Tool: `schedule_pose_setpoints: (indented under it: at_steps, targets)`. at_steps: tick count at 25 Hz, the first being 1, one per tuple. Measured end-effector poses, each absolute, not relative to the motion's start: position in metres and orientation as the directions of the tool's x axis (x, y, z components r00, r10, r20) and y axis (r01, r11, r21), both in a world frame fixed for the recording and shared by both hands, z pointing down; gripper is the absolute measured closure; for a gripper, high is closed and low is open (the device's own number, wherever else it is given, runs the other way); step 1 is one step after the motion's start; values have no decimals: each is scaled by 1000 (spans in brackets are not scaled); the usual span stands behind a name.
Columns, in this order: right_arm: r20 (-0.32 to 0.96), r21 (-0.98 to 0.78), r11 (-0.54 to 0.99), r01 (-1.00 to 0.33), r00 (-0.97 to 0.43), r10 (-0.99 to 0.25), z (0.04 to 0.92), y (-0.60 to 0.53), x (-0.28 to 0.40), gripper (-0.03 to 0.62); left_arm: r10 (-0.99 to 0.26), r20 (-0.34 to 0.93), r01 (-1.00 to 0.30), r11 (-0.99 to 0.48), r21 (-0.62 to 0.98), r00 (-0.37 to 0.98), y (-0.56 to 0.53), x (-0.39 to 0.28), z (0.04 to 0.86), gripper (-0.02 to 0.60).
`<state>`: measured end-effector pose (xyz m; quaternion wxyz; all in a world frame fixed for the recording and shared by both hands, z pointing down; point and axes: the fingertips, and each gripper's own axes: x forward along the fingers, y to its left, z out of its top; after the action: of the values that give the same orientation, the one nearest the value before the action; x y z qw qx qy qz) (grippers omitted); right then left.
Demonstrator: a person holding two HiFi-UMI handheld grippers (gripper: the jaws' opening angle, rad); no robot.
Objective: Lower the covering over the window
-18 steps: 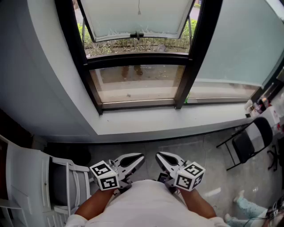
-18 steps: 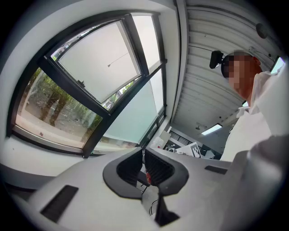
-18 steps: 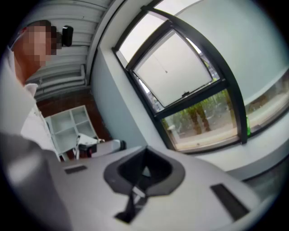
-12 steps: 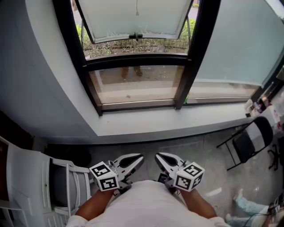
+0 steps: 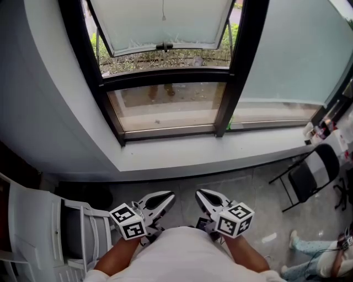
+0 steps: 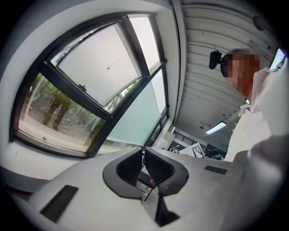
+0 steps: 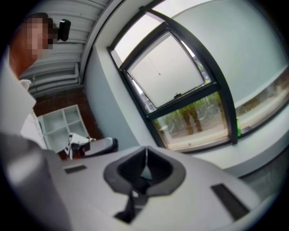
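The window [image 5: 165, 104] has a black frame, and its upper sash [image 5: 165, 25] is tilted open with a frosted pane. A thin pull cord [image 5: 163, 11] hangs in front of that sash; the covering itself is out of view above. The cord also shows as a fine line in the left gripper view [image 6: 118, 61] and the right gripper view [image 7: 159, 72]. My left gripper [image 5: 169, 196] and right gripper [image 5: 199, 193] are held low against my body, well short of the sill [image 5: 220, 153]. Both are shut with nothing between the jaws [image 6: 143, 151] [image 7: 146, 149].
A wide frosted pane [image 5: 298, 49] fills the right of the window wall. A white rack [image 5: 38, 226] stands at my left. A black folding chair [image 5: 311, 176] stands at the right, and another person's legs [image 5: 309, 259] show at the lower right.
The window has slid a little left and up in the head view. Both grippers stay shut at my waist. The other person's legs have come further into the lower right.
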<state>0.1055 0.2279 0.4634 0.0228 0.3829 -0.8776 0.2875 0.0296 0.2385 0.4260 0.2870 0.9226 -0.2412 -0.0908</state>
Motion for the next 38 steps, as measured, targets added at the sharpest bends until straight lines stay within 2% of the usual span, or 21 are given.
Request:
schedule_pose_setpoints:
  at_steps: [12,17,22,30,38]
  targets:
    - [297,-381,569,-729,-679,-671,468,215,145,565,-539,1,-444,-693,568,842,230,56,433,563]
    - [297,-372,580,-725,-685,-665,469,207,162,508,-567,3,-469,-679,566,824,228,71,435,563]
    - [297,-331,619,-712,-701,-648,466,193,170,490,-602,6,-500,-657,564,798,222,76,437,563]
    - [311,-306,640,-705,-709,-633,466,157,158,487,-643,11,-536,-629,563,766,192,56,434,563]
    - [286,-299,637,-710,-704,-651,460,101,123,487,-631,-5,-524,-649,552,776,131,18,430,563]
